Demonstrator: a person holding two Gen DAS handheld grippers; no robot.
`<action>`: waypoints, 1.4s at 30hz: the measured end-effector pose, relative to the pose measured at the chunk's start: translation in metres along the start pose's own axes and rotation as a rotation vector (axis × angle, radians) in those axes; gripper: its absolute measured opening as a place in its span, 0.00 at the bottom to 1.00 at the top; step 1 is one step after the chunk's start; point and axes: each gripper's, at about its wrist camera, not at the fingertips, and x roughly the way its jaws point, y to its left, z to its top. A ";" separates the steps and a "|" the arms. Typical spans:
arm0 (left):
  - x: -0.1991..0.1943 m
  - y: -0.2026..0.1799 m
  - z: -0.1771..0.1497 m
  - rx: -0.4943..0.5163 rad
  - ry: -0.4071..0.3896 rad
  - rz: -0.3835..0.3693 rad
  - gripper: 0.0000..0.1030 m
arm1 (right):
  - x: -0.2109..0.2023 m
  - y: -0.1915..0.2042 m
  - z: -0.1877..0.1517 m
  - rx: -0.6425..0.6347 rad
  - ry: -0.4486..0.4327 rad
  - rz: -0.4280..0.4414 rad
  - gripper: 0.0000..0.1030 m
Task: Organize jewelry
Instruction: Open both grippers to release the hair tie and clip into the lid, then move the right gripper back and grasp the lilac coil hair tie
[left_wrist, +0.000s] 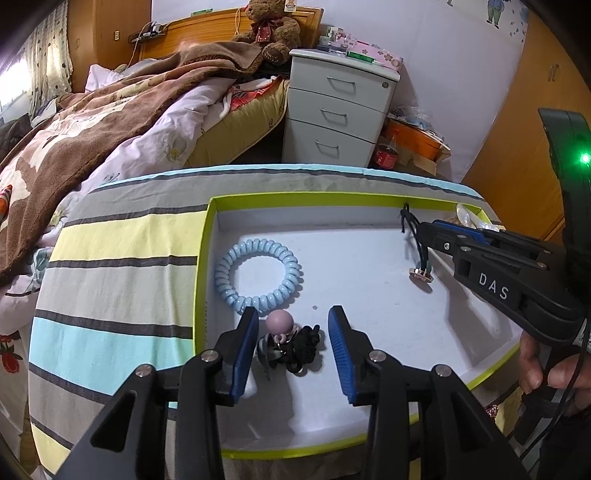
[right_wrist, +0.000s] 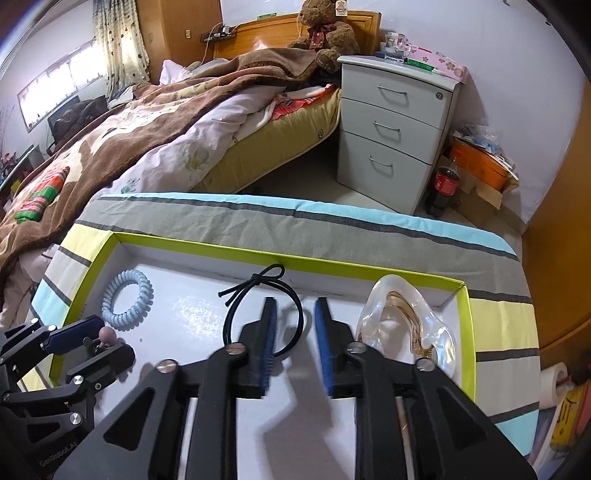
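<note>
A white box with a lime-green rim (left_wrist: 207, 258) (right_wrist: 369, 271) lies on a striped cloth. A light-blue spiral hair tie (left_wrist: 258, 273) (right_wrist: 127, 299) lies in it at the left. My left gripper (left_wrist: 293, 326) is open around a black hair tie with a pink ball (left_wrist: 286, 338) (right_wrist: 107, 338). My right gripper (right_wrist: 295, 314) (left_wrist: 424, 230) is open, with a thin black elastic band with a knot (right_wrist: 258, 288) (left_wrist: 408, 221) looped around its left finger; a metal charm (left_wrist: 420, 275) hangs from it. A clear hair claw (right_wrist: 402, 321) lies at the right.
The striped cloth (left_wrist: 122, 258) covers a small table. Behind it are a bed with a brown blanket (left_wrist: 92, 122), a white drawer unit (left_wrist: 340, 110) and a cola bottle (right_wrist: 445, 184). A wooden wardrobe (right_wrist: 561, 258) stands at the right.
</note>
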 end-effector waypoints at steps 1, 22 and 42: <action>0.000 0.000 0.000 -0.001 -0.004 0.003 0.43 | -0.001 0.000 0.000 0.001 -0.002 -0.001 0.25; -0.028 -0.003 -0.002 -0.009 -0.047 0.013 0.57 | -0.039 0.001 -0.009 0.043 -0.069 0.015 0.25; -0.072 -0.001 -0.023 -0.013 -0.099 -0.021 0.61 | -0.087 0.004 -0.047 0.087 -0.134 0.064 0.27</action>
